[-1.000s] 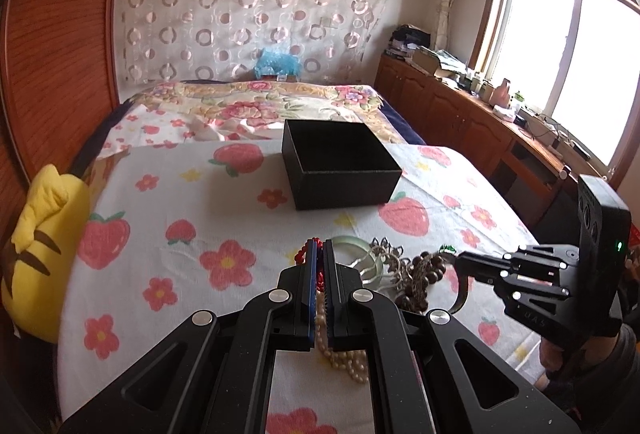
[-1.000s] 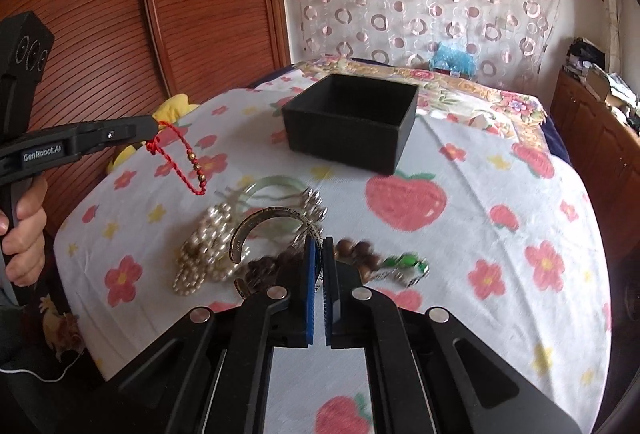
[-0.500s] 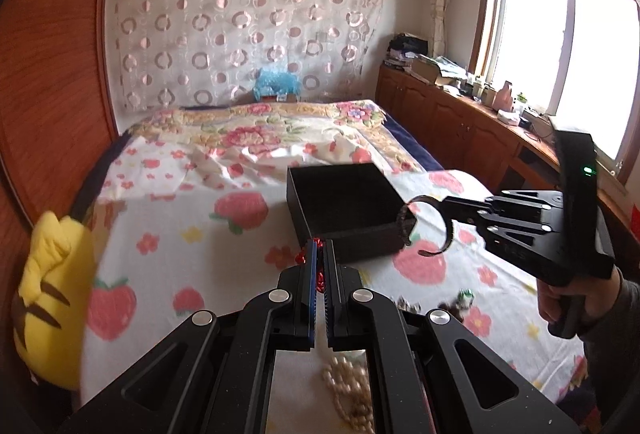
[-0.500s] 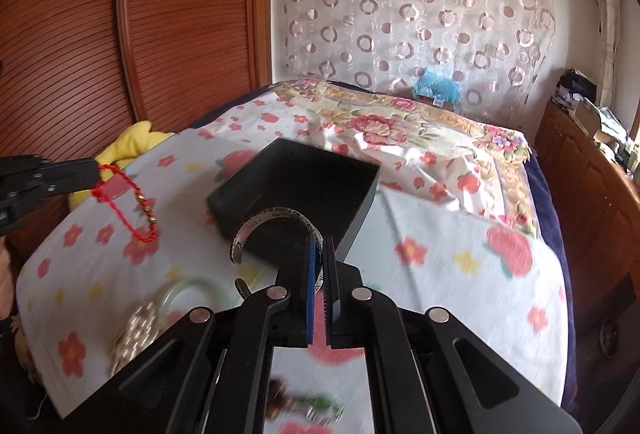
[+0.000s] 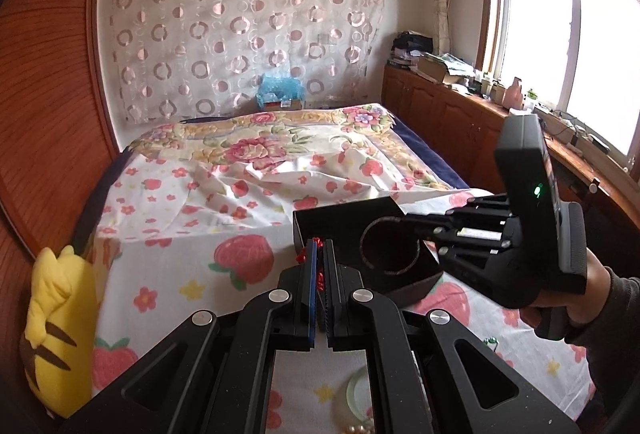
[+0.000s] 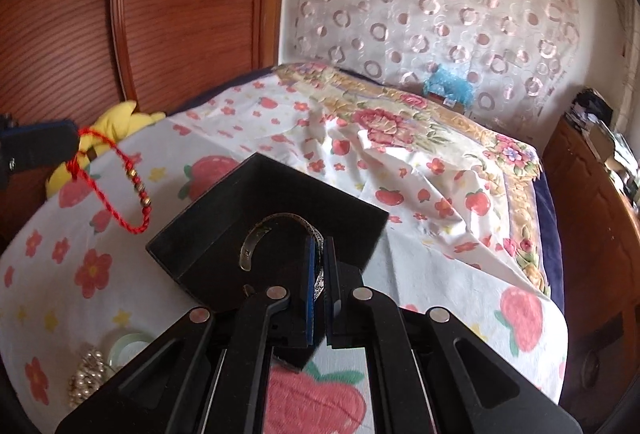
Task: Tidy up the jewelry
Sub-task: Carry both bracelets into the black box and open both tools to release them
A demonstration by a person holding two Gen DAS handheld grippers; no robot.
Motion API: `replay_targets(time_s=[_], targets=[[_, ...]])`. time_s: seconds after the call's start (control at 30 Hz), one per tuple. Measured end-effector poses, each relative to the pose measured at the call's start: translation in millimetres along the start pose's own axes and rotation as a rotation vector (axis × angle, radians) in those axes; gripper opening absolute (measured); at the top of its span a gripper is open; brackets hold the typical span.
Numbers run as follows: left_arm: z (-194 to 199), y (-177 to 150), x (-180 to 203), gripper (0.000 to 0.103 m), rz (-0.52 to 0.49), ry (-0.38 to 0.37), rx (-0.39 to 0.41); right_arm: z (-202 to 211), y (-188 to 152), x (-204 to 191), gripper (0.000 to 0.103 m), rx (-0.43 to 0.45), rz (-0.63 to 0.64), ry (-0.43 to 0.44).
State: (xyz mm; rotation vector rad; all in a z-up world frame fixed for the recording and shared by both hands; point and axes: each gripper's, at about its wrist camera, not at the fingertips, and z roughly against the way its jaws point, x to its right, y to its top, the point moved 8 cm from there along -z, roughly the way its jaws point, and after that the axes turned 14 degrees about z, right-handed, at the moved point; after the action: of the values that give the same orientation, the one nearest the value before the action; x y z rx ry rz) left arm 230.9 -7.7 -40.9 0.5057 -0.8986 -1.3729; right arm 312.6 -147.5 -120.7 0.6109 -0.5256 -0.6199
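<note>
A black open box sits on the strawberry-print bedsheet. My left gripper is shut on a red cord bracelet, just left of the box's near corner. In the right wrist view, that bracelet dangles from the left gripper to the left of the box. My right gripper is shut on a silver cuff bangle, which hangs over the box's open top. From the left wrist view, the cuff and right gripper are above the box.
A pale green bangle and a pearl strand lie on the sheet near me. A yellow plush toy sits at the bed's left edge by the wooden wall panel. Wooden cabinets line the right side under the window.
Both grippers have lifted off the jewelry pile and moved forward to the black box. The cuff now hangs over the box's opening, and the red bracelet is beside the box.
</note>
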Motion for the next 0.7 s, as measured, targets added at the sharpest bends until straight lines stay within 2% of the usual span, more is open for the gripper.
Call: replay_targets(time_s=[0.23,0.5,0.7], targets=[[-17,8,6,0.002,-0.006,-0.003,-0.016,-2,-3,-7,0.006,-0.003,-0.031,0.103],[-38,6,19,0.002,-0.018,-0.024,-0.040,13,-11,2,0.006,0.014,-0.071,0.097],[-57,8,29,0.003,-0.031,-0.012,-0.054,31,-26,8,0.006,0.037,-0.098,0.085]])
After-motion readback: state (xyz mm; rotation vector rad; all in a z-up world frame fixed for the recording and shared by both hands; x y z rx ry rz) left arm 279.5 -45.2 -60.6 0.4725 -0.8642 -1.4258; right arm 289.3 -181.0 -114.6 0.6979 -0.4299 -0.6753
